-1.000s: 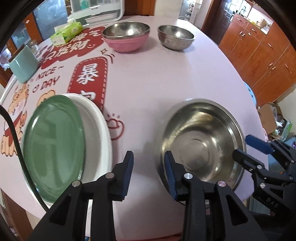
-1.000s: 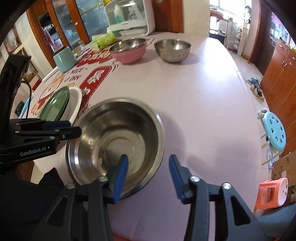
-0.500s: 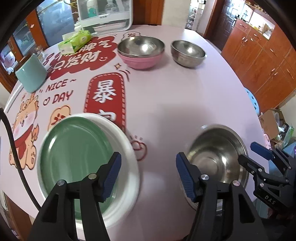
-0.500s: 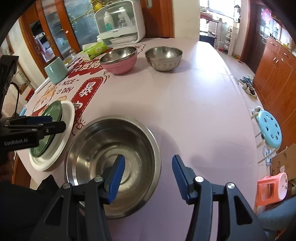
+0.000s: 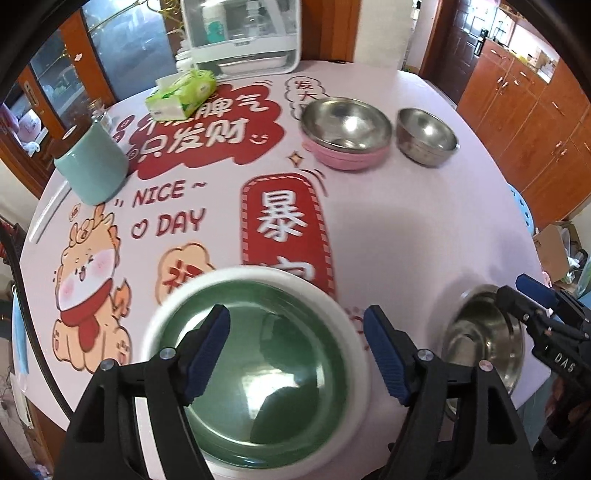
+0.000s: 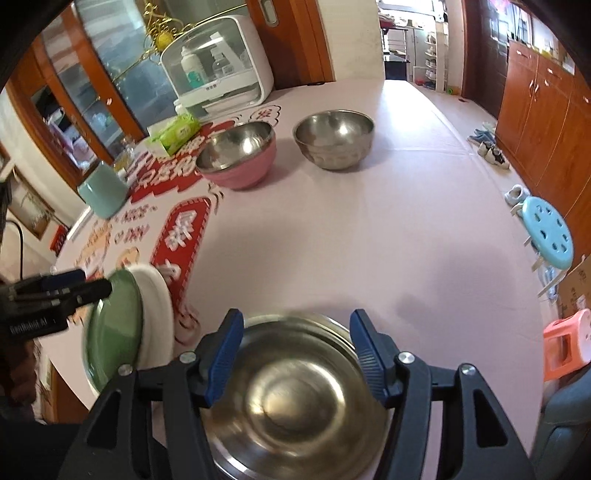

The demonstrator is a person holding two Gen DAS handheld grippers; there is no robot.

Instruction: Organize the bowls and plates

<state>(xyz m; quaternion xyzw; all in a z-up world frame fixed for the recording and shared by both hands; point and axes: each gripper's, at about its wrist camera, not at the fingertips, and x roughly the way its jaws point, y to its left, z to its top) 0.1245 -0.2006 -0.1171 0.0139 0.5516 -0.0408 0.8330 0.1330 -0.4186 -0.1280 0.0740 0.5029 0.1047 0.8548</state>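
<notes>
A green plate lies on a white plate at the table's near left edge. My left gripper is open and hovers above them. A large steel bowl sits at the near right edge; it also shows in the left wrist view. My right gripper is open and empty above it. At the far side, a steel bowl nests in a pink bowl, with a second steel bowl beside it.
A teal cup stands at the far left. A green tissue pack and a white sterilizer box stand at the back. A blue stool and an orange stool stand on the floor to the right.
Both grippers have pulled back and risen, and both have opened wider. The left one has shifted left, from the steel bowl's rim to above the plates. The dishes have not moved.
</notes>
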